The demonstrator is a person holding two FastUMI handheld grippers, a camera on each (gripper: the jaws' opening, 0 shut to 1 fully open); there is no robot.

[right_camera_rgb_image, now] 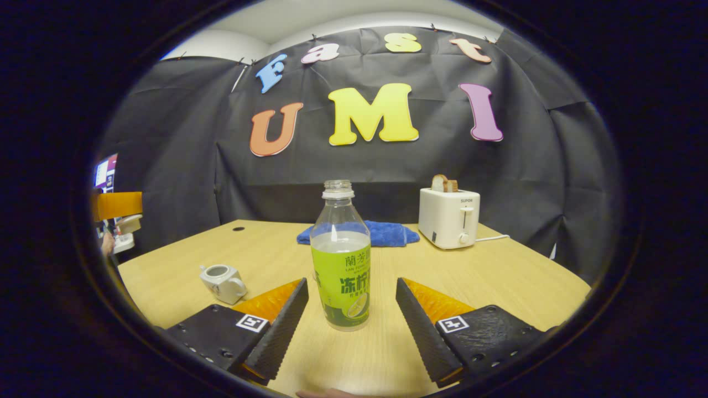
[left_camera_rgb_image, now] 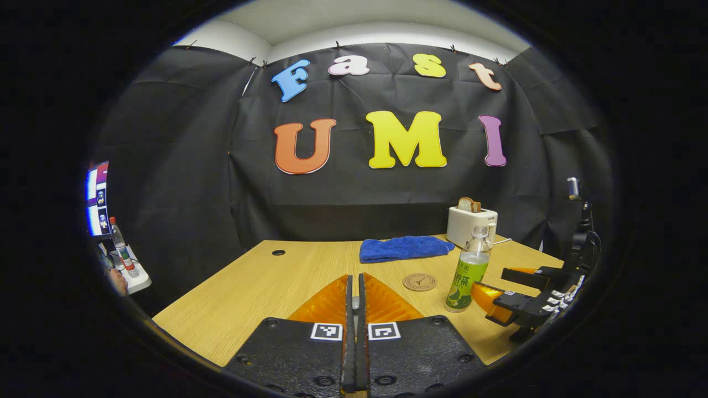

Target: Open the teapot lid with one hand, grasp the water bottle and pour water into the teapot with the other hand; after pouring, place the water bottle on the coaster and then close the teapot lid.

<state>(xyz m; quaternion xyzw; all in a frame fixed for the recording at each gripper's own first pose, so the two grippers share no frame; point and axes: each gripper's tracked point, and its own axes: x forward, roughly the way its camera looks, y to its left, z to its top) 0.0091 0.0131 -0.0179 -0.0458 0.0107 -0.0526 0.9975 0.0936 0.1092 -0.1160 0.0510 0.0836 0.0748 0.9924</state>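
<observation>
Between my right claw's spread fingers stands the uncapped bottle, untouched; my left claw is pressed together. I judge grasping comes next: squeeze the bottle firmly.

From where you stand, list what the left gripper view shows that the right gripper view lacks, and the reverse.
Left gripper view: the round coaster on the table, and the right gripper open beside the water bottle.
Right gripper view: the white teapot, its top open, no lid on it.
Both: bottle, blue cloth, toaster.
</observation>
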